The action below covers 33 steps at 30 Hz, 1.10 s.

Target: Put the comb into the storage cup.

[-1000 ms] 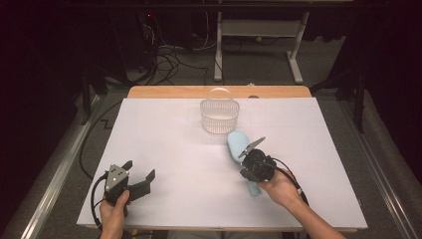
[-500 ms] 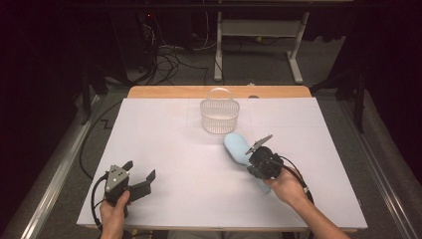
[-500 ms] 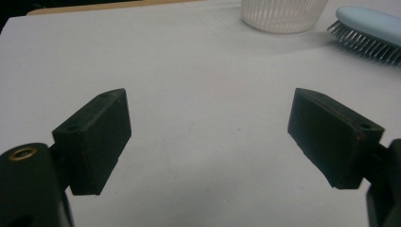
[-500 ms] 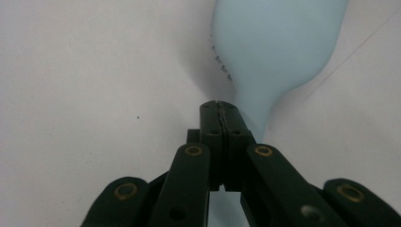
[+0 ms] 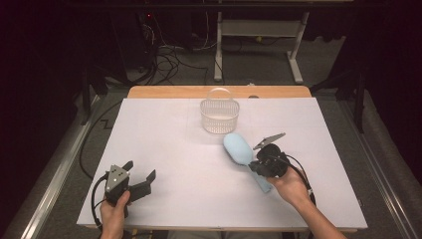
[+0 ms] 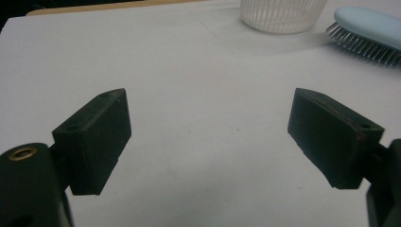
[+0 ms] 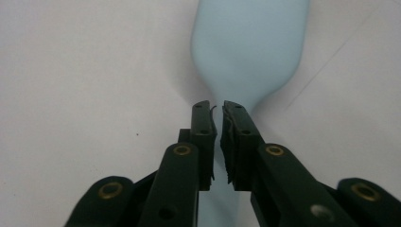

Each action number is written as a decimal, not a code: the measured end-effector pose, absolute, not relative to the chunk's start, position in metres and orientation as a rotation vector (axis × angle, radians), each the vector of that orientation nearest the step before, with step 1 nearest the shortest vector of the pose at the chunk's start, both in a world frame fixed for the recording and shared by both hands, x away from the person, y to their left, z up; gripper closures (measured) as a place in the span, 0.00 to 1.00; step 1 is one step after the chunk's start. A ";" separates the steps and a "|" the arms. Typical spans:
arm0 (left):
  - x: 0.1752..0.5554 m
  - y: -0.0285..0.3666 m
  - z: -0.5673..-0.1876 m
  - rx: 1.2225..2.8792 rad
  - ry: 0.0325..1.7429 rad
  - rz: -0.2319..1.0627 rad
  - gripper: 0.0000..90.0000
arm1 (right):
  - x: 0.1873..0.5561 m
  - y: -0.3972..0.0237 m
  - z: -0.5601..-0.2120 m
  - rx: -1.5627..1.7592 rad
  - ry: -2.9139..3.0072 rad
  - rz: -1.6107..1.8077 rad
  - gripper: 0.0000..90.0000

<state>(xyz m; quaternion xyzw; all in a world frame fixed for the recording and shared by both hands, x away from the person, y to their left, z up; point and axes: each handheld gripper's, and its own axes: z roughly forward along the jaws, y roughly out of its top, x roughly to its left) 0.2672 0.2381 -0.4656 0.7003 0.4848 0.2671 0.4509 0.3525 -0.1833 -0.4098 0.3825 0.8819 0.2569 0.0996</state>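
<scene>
A light-blue hairbrush lies bristles down on the white table, head toward a white mesh basket. My right gripper sits over the brush's handle, pointing along it at the head. Its jaws have just been opening and stand a narrow slit apart; the handle runs beneath them and is not pinched. My left gripper rests at the near left of the table, open wide with nothing between its fingers. From there the brush and basket lie far ahead.
The basket stands at the back middle, just beyond the brush head. A wooden strip edges the table's far side. Cables and a metal stand's legs are on the dark floor behind. The person's hands hold both grippers near the front edge.
The right gripper has shifted a little to the right along the brush's handle. The left gripper has stayed still.
</scene>
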 end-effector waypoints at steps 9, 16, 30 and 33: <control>0.267 0.238 -0.466 1.733 1.200 0.663 0.17 | 0.361 -0.180 -0.417 1.203 2.615 0.709 0.72; 0.267 0.238 -0.466 1.729 1.201 0.664 0.17 | 0.370 -0.173 -0.426 1.249 2.621 0.626 0.65; 0.267 0.238 -0.466 1.733 1.201 0.658 0.17 | 0.381 -0.165 -0.437 1.277 2.609 0.558 0.63; 0.267 0.238 -0.466 1.735 1.198 0.656 0.17 | 0.383 -0.163 -0.439 1.284 2.612 0.551 0.65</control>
